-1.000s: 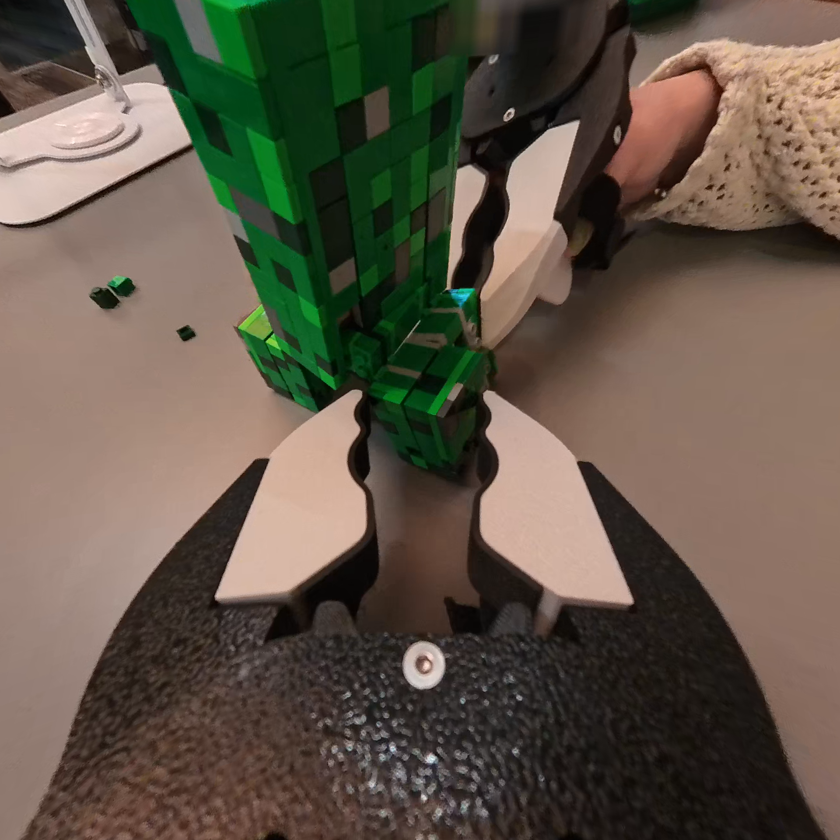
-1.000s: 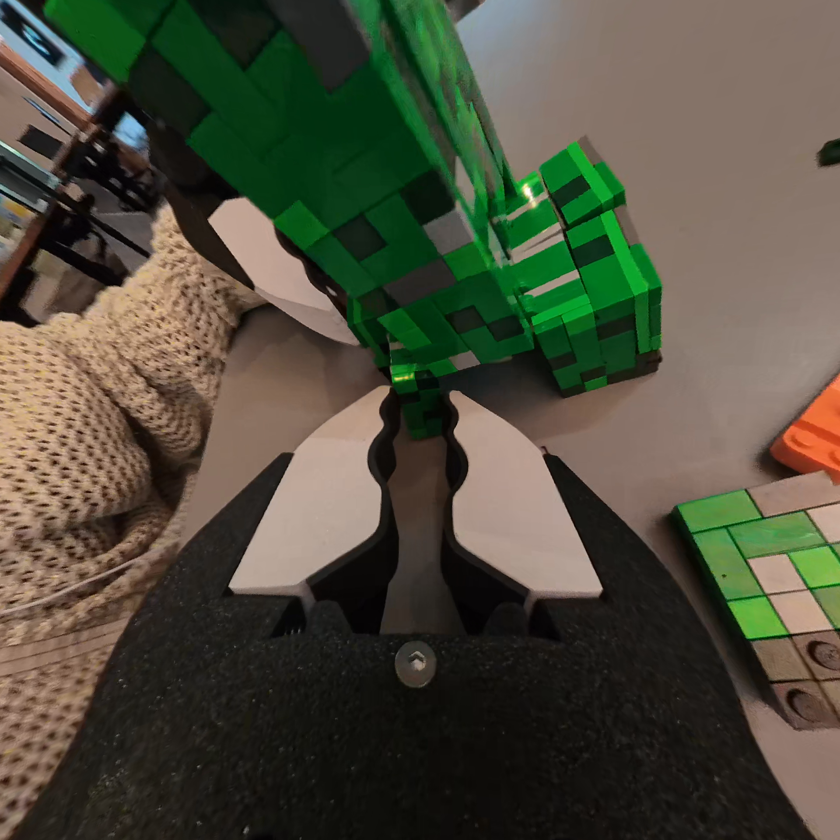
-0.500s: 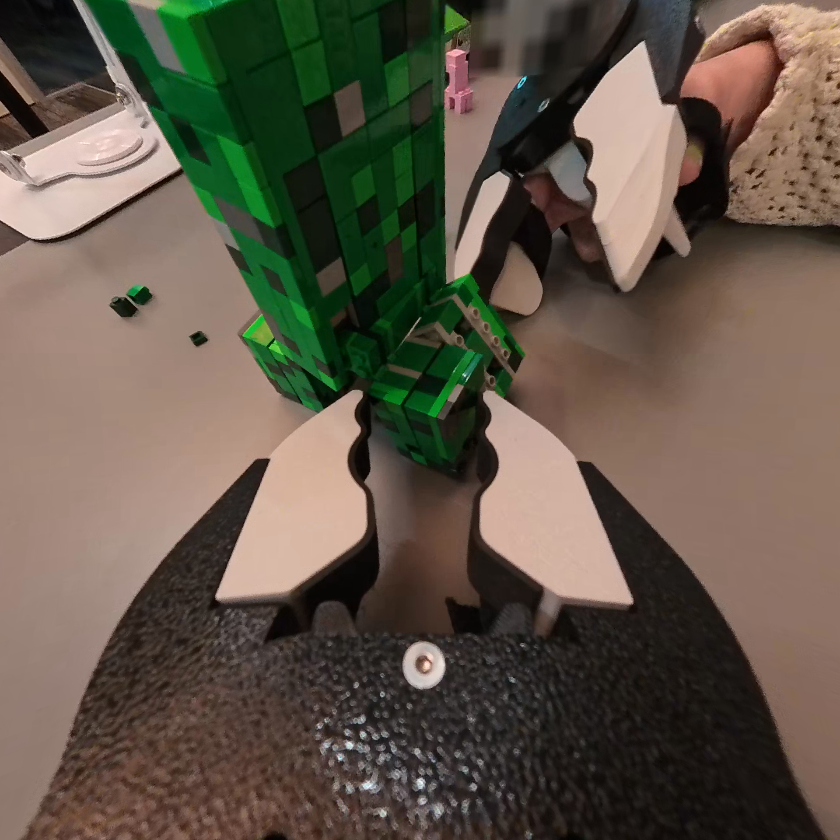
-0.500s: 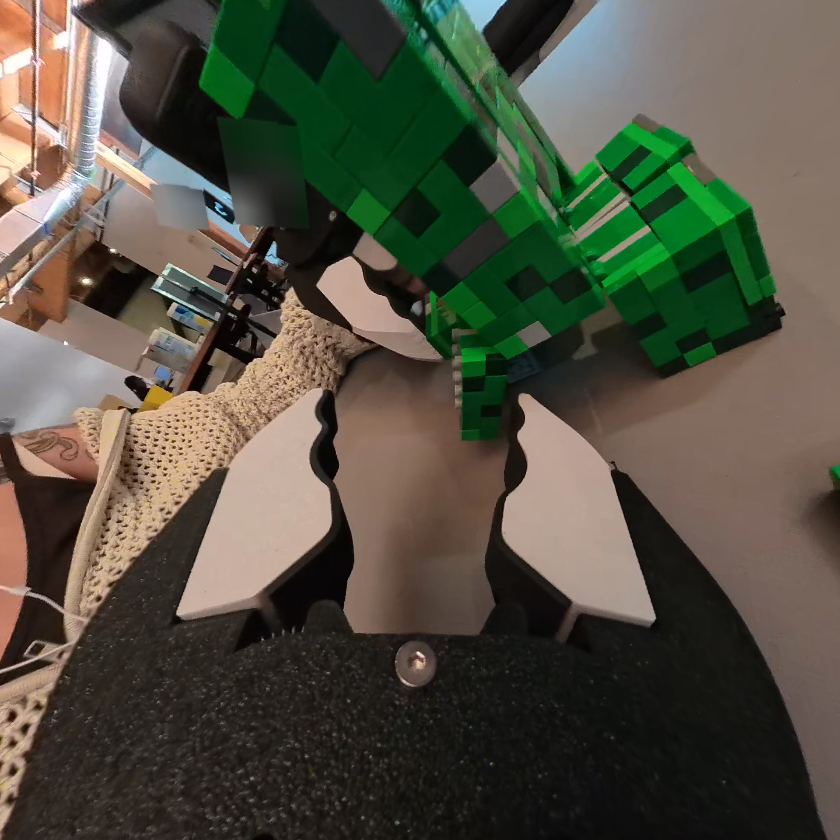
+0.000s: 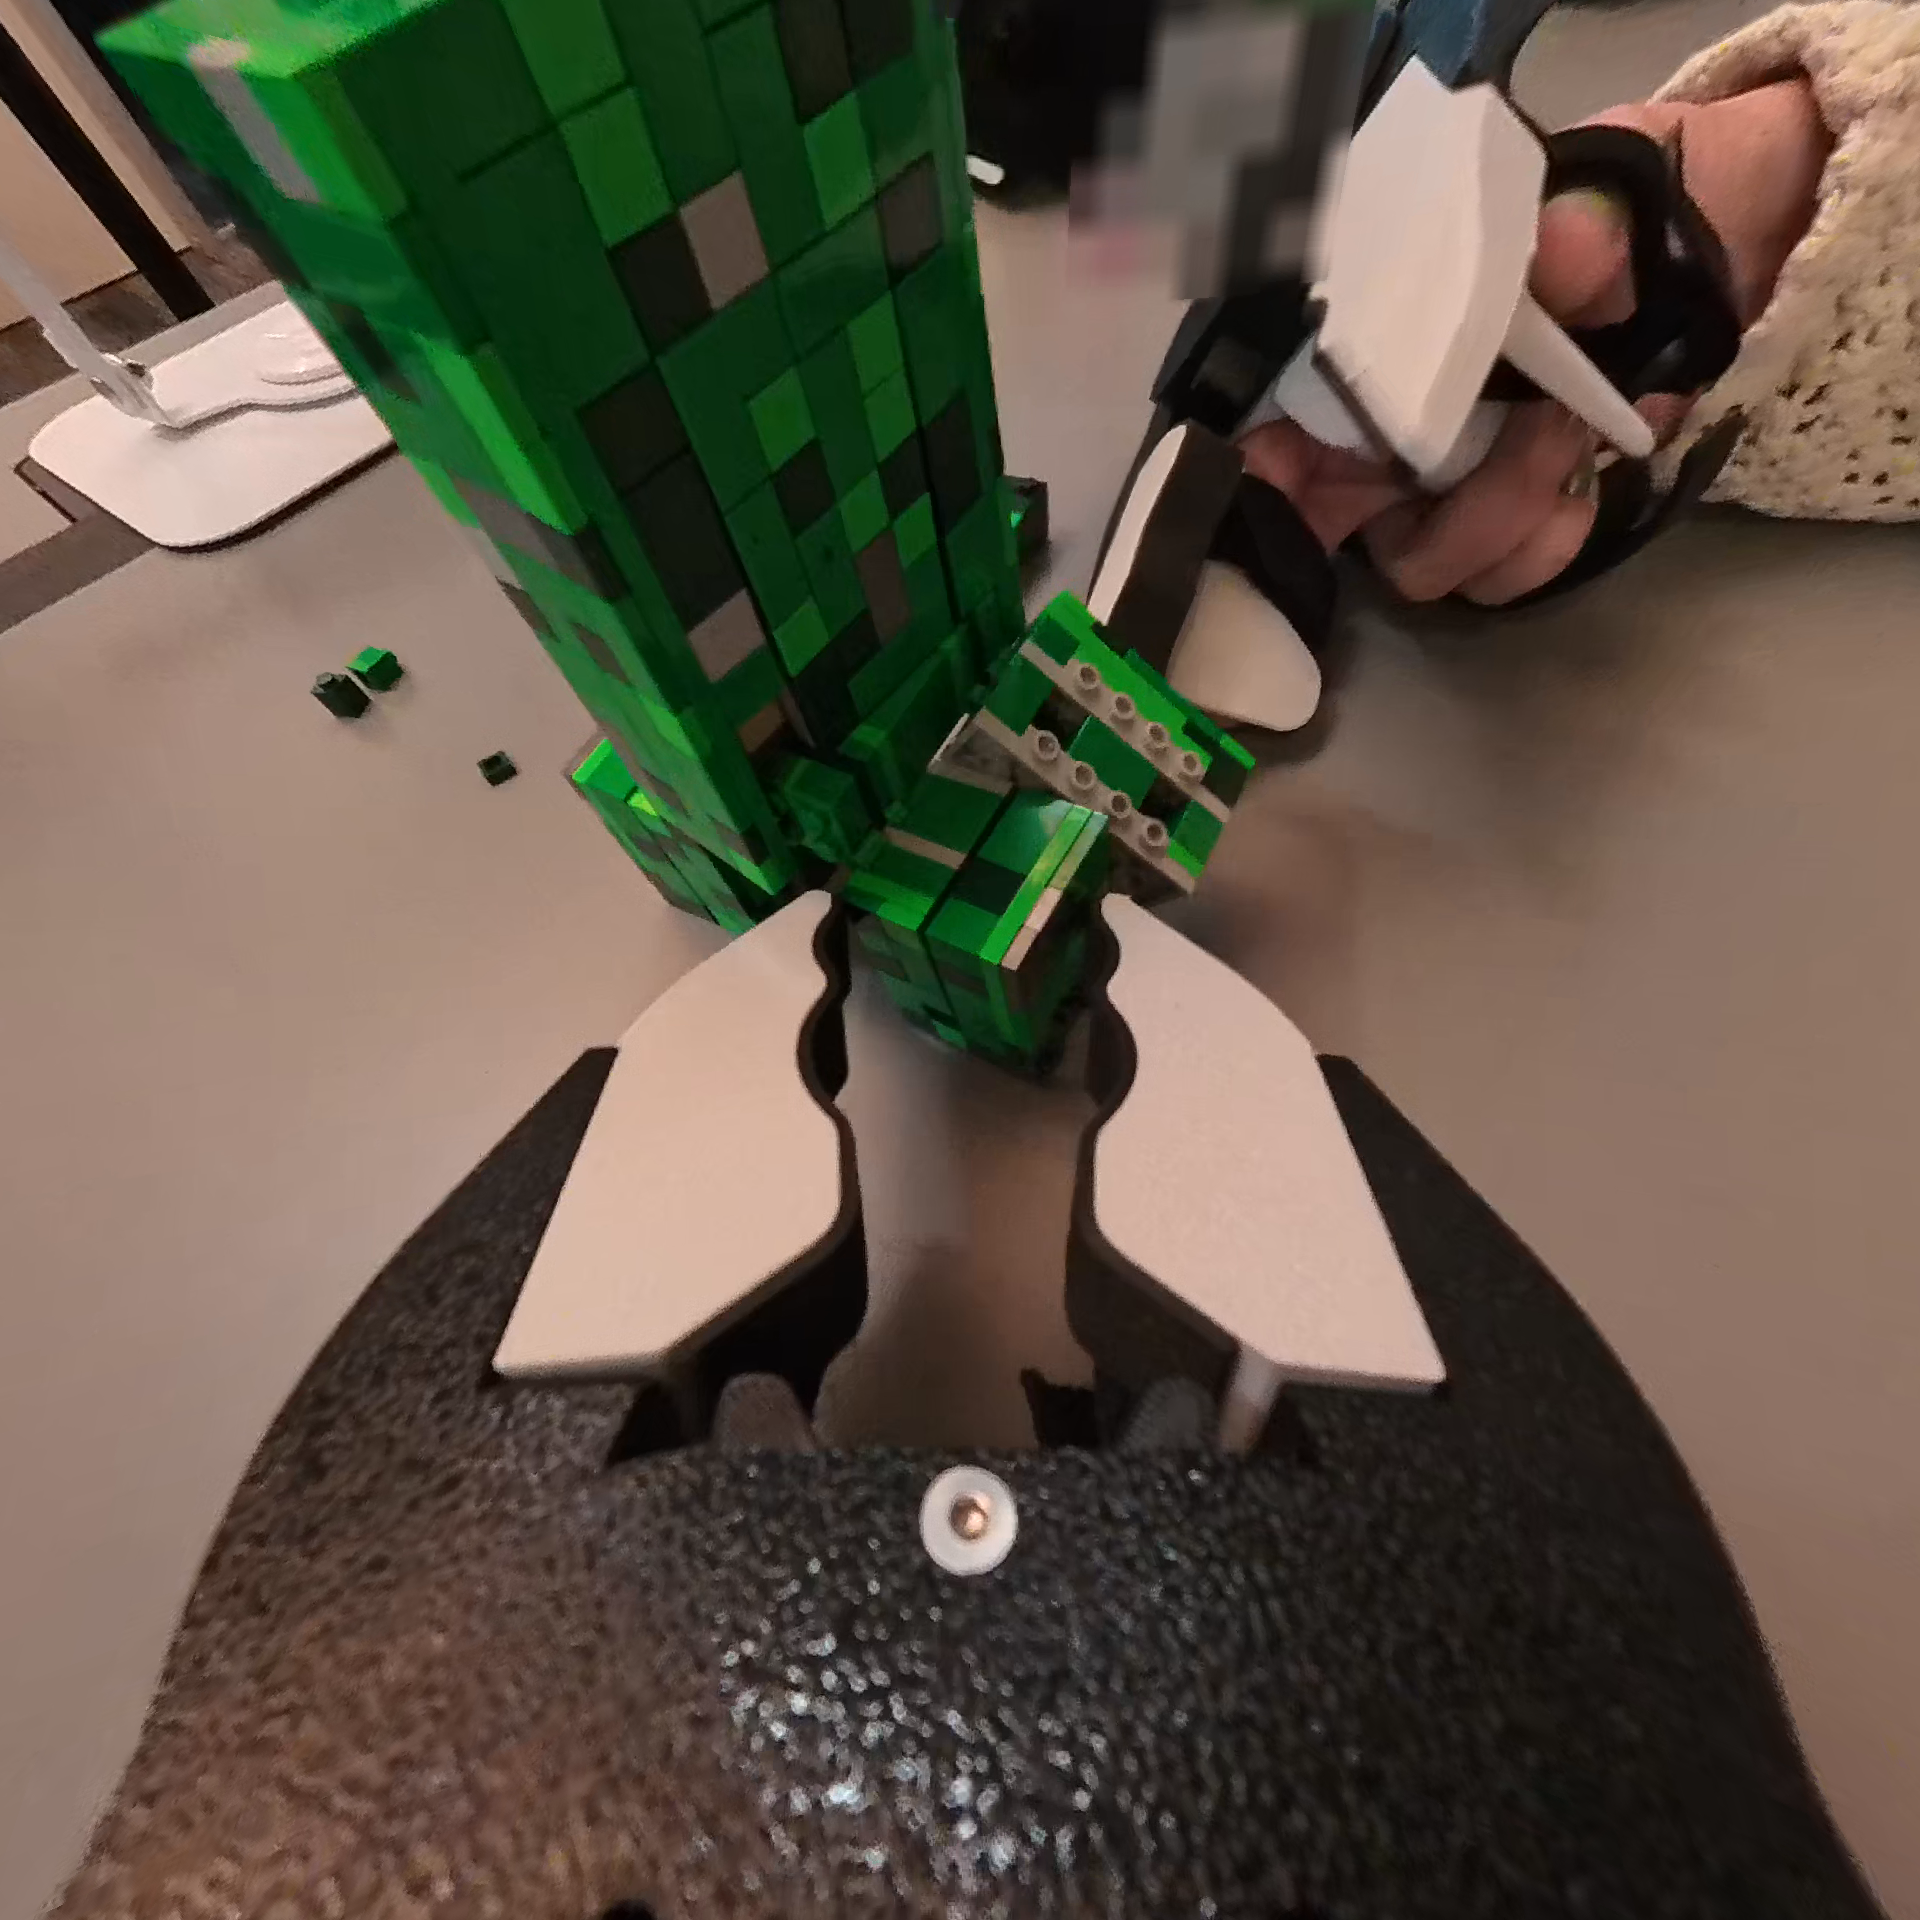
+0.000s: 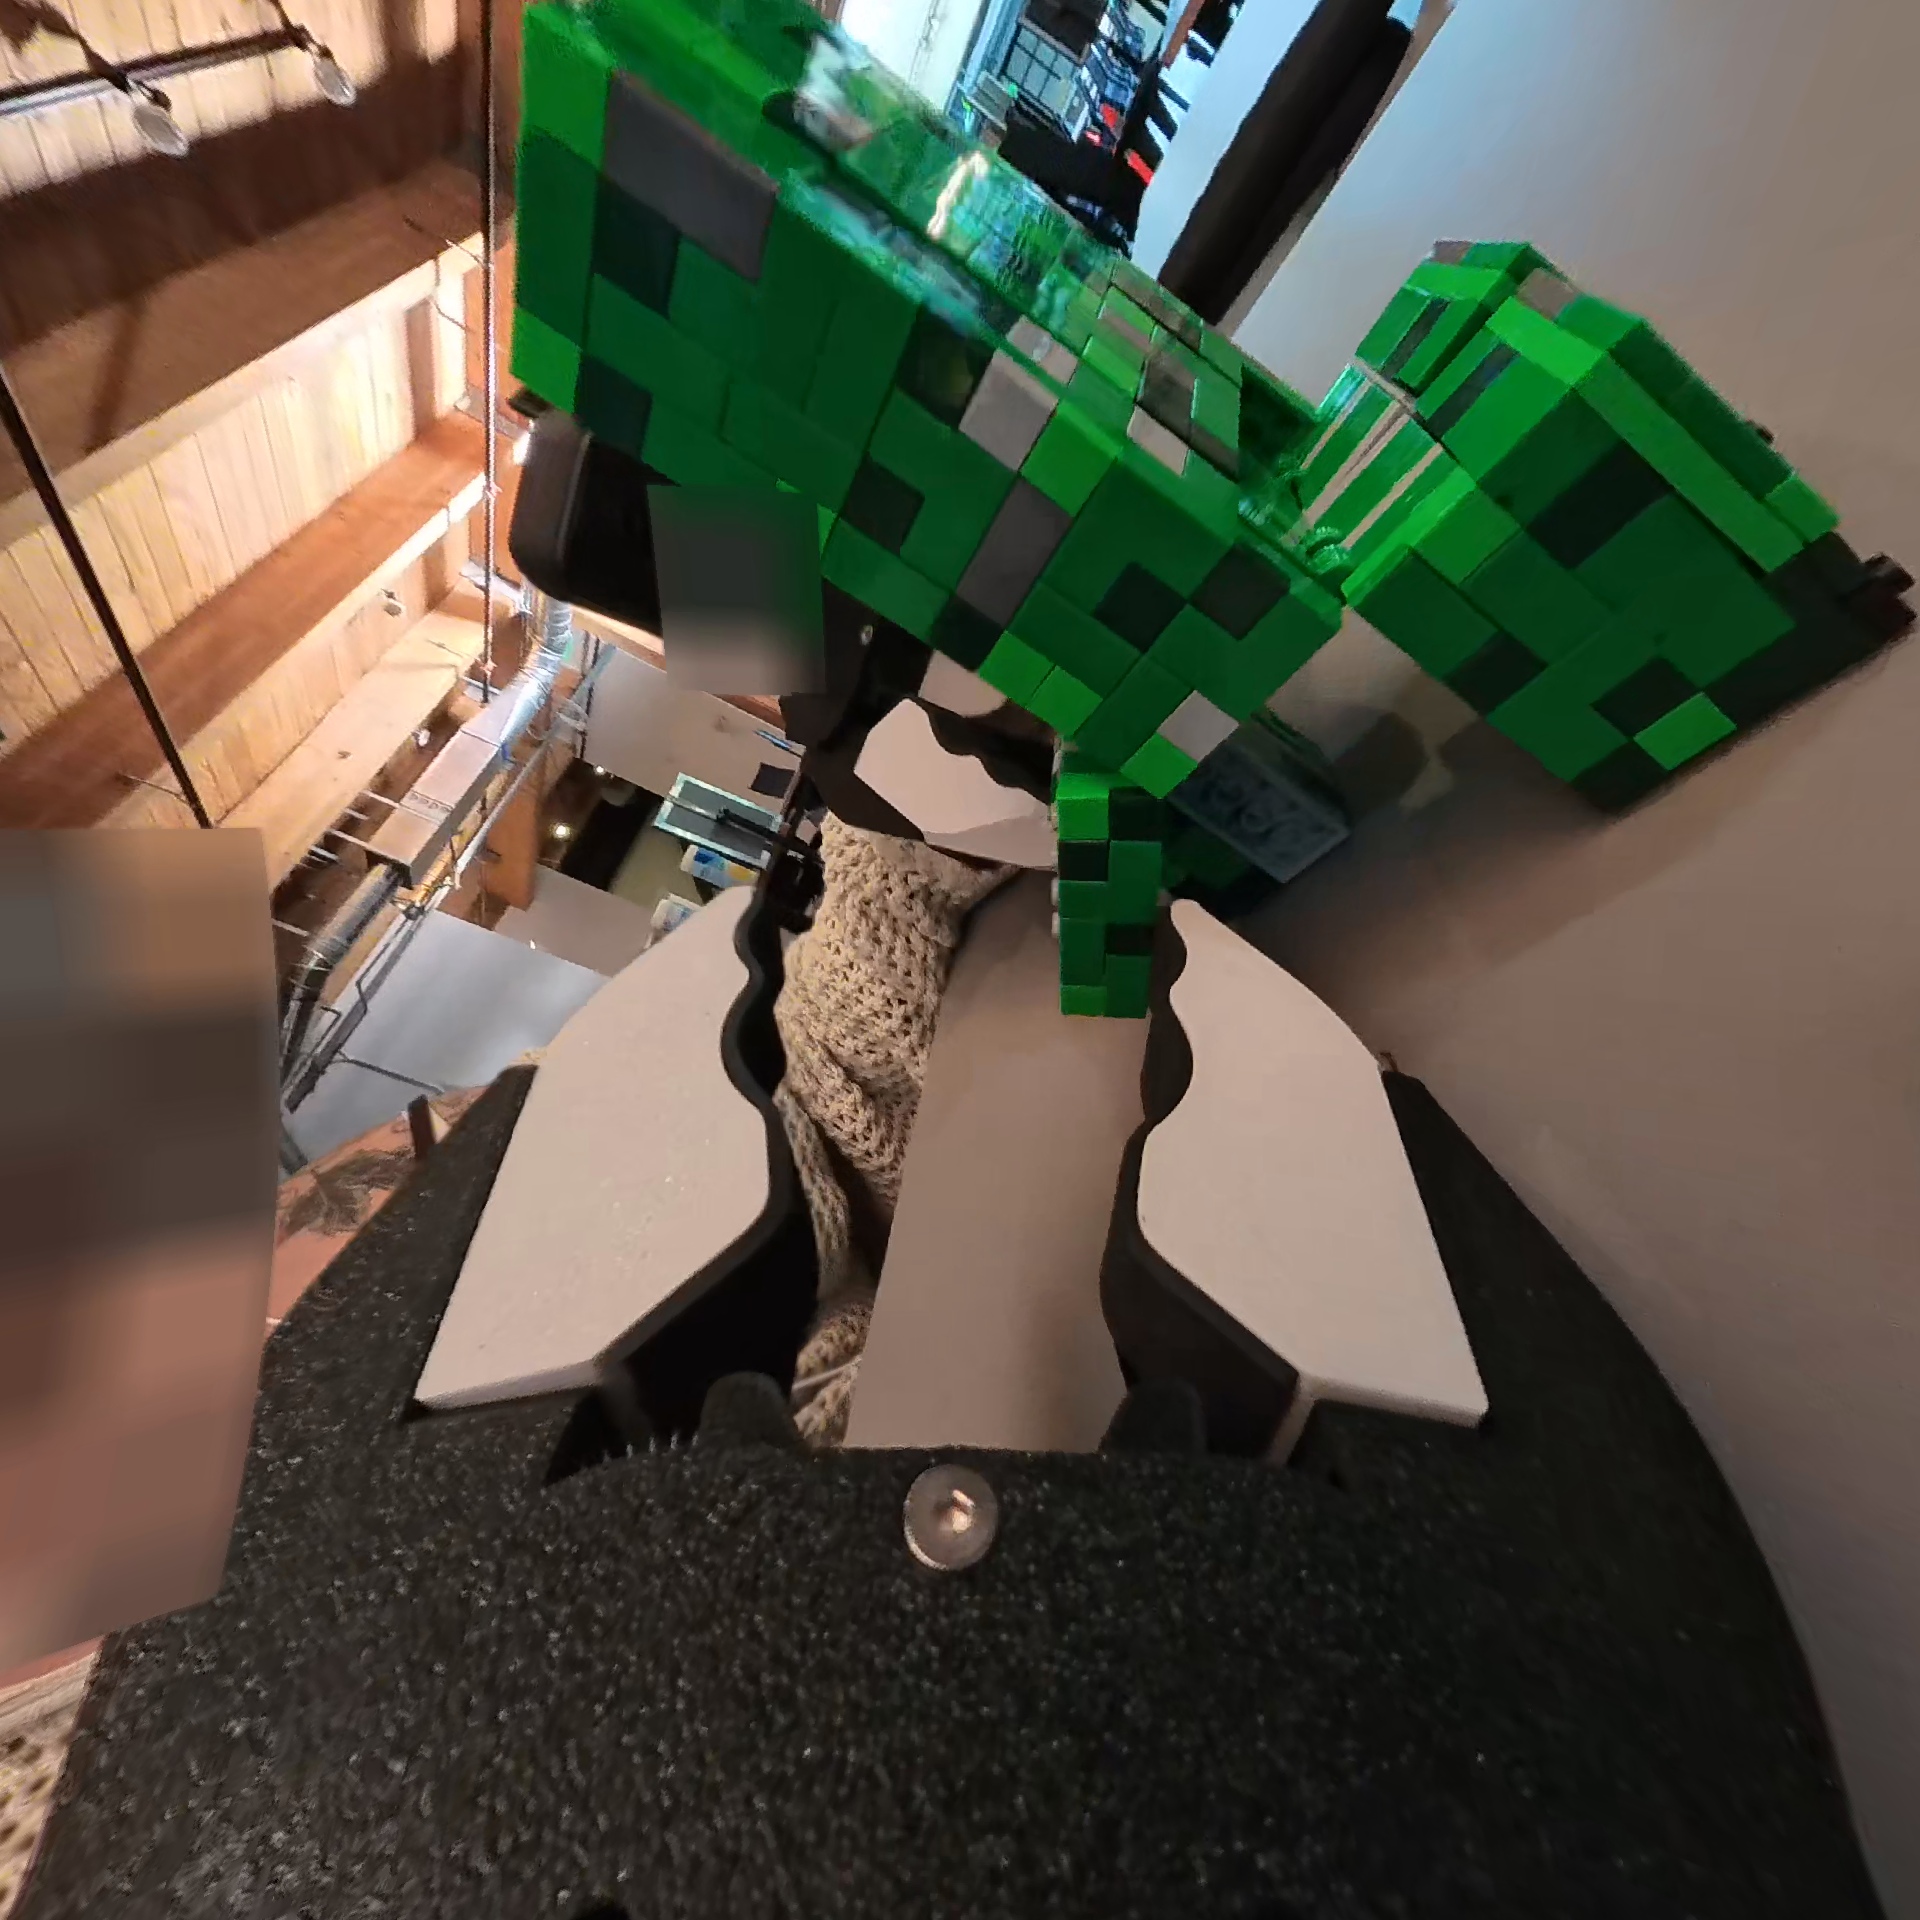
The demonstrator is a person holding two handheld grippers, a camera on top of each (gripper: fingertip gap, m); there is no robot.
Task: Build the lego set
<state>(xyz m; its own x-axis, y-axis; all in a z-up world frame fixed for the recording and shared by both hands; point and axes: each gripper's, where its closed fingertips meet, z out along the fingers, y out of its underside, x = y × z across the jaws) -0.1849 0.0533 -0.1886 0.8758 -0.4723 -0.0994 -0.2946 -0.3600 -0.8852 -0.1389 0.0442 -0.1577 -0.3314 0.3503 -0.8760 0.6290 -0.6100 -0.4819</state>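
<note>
Green brick figure standing on a grey table, both tongs at its feet.

The smooth grey table point(image 5: 312, 1039) sits in a room with wooden ceiling beams point(image 6: 260, 364); a white stand base point(image 5: 218, 457) rests at its far left. The figure point(image 5: 675, 395) stands upright, long axis vertical, a checker of light green, dark green and grey squares. Left tongs point(image 5: 966, 935) grip its near foot block point(image 5: 987, 935). Right tongs point(image 6: 961, 935) are spread apart, empty, beside a tilted studded piece point(image 5: 1122, 748). 3 loose green bits point(image 5: 358, 681) lie to the left.
</note>
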